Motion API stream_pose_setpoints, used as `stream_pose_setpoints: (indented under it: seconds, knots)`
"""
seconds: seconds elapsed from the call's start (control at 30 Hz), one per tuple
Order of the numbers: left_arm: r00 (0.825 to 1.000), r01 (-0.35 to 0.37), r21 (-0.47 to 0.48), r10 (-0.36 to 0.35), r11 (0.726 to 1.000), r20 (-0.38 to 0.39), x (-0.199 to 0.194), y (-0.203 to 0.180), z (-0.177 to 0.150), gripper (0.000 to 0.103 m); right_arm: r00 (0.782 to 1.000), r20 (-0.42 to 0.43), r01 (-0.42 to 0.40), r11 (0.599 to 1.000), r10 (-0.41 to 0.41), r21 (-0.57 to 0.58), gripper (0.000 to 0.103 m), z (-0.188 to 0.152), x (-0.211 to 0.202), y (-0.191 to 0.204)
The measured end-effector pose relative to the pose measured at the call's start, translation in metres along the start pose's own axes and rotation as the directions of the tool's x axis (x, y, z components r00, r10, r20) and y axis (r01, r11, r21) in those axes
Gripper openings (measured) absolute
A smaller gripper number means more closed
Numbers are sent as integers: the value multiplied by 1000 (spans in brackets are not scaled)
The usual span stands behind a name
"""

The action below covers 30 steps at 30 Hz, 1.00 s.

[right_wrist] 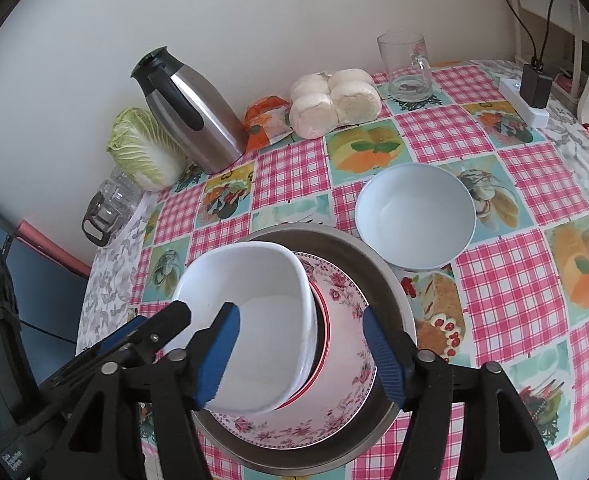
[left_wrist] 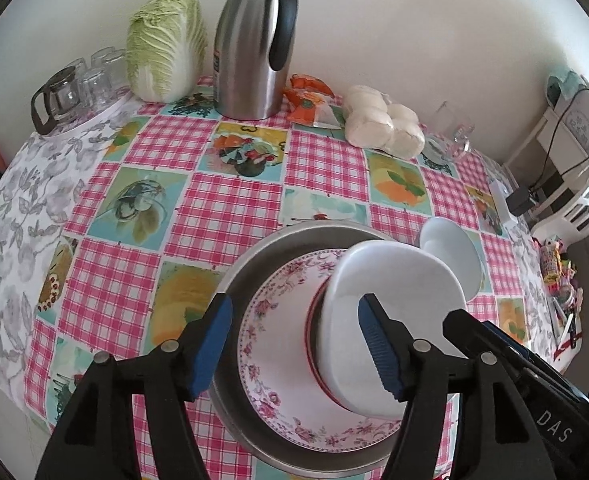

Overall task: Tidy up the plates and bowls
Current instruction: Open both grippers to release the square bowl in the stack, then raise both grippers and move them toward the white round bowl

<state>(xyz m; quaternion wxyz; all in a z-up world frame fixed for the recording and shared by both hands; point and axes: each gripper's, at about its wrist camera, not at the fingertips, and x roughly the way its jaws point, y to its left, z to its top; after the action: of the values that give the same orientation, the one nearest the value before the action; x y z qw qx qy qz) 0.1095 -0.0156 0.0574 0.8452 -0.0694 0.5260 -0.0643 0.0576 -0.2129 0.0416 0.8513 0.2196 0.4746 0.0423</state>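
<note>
checked pink tablecloth across the round table, floral cloth at its 9 o'clock side in the left wrist view. steel thermos jug upright at 12 o'clock, napa cabbage just beside it at 11, upturned glasses and a glass pot at 10. bag of white buns at 12 to 1 o'clock in the right wrist view, orange packet between buns and jug, glass mug at 1 o'clock, power strip with black plug at 2.

metal pan near centre, at 6 o'clock in both views; floral plate lying inside it. on the plate a red-rimmed dish, mostly hidden, and on top the square white bowl, tilted. round white bowl on the cloth just beside the pan, at 3 o'clock of it, upright and apart from the stack.

left gripper spread wide, one blue pad in front of the square bowl's side, the other over the pan's rim; contact not clear. right gripper spread too, left pad over the square bowl's near rim, right pad over the plate's edge; gripping nothing visibly.
</note>
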Motion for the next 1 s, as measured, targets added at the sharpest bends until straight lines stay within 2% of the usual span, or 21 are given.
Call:
stream_pose_setpoints:
  seconds: [0.13,0.2,0.23,0.5,0.57,0.63,0.73,1.0]
  knots:
    - [1000,-22,-20,22,1000,11,-2,6,2,70,1000,3,-2,1000,2,-5,73,0,0,1]
    - [999,-39,-42,40,998,20,-2,12,3,88,1000,7,-2,1000,2,-9,74,-1,0,1]
    - [999,-42,-47,43,998,25,-2,14,3,89,1000,8,-2,1000,2,-10,75,-1,0,1]
    - [993,-90,-84,96,992,67,-7,26,5,89,1000,15,5,1000,-4,-25,85,-1,1,2]
    - [992,-100,-99,107,990,72,-7,30,6,89,1000,17,2,1000,-2,-29,97,-1,1,3]
    - [988,-121,-113,130,986,78,-8,33,6,90,1000,20,-4,1000,5,-27,103,-2,1,4]
    - [985,-137,-132,149,982,86,-8,38,6,90,1000,21,-11,999,12,-33,103,-2,1,5]
    - [985,-130,-168,146,977,86,-10,45,6,90,1000,23,-12,999,13,-40,103,-1,-1,4]
